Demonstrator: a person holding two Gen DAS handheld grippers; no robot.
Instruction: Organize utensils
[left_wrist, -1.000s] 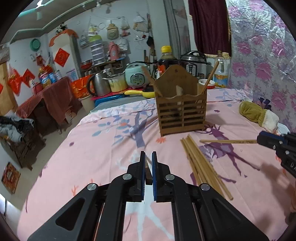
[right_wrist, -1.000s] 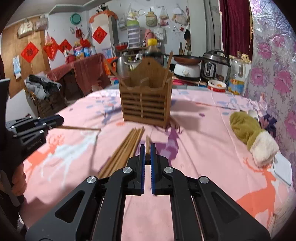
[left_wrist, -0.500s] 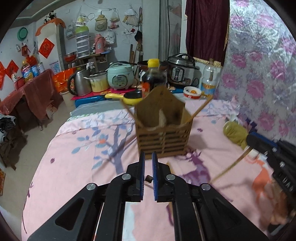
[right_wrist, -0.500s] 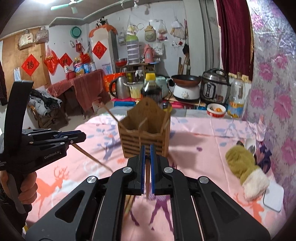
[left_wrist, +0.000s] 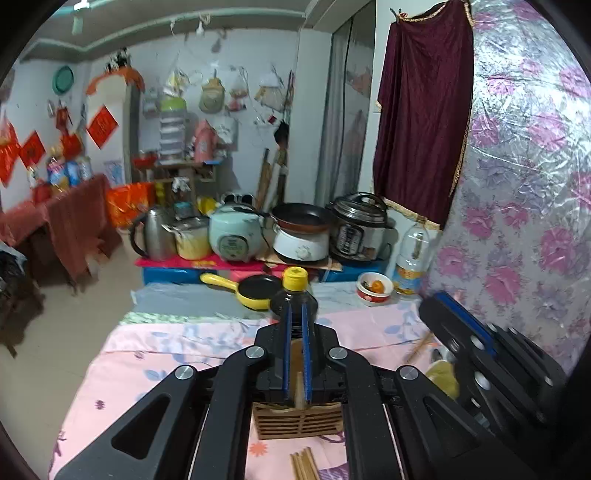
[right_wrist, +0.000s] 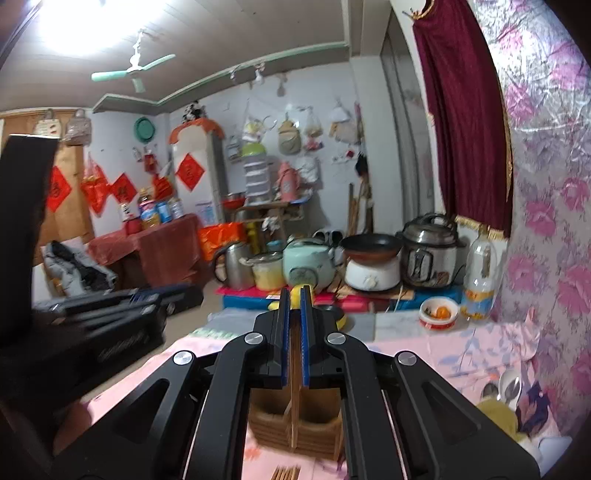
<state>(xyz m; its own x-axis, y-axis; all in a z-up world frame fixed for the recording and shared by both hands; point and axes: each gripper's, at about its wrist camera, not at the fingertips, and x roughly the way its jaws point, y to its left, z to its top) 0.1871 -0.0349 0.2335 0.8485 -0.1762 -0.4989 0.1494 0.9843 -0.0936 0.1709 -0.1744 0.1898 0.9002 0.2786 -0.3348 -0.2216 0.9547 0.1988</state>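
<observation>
Both tools are carrying chopsticks to the wooden holder (left_wrist: 298, 421), so the step in hand looks like dropping them in. The left tool (left_wrist: 296, 354), low centre of its view, is clamped on a chopstick (left_wrist: 298, 386) hanging over the holder. The right tool (right_wrist: 291, 339) likewise pinches a chopstick (right_wrist: 294, 413) whose tip points down at the holder's middle divider. Next, each tip probably needs steering to one side into a compartment before letting go. The holder is a slatted brown box on the pink table (left_wrist: 122, 354); more chopsticks (left_wrist: 303, 463) lie just in front of it.
</observation>
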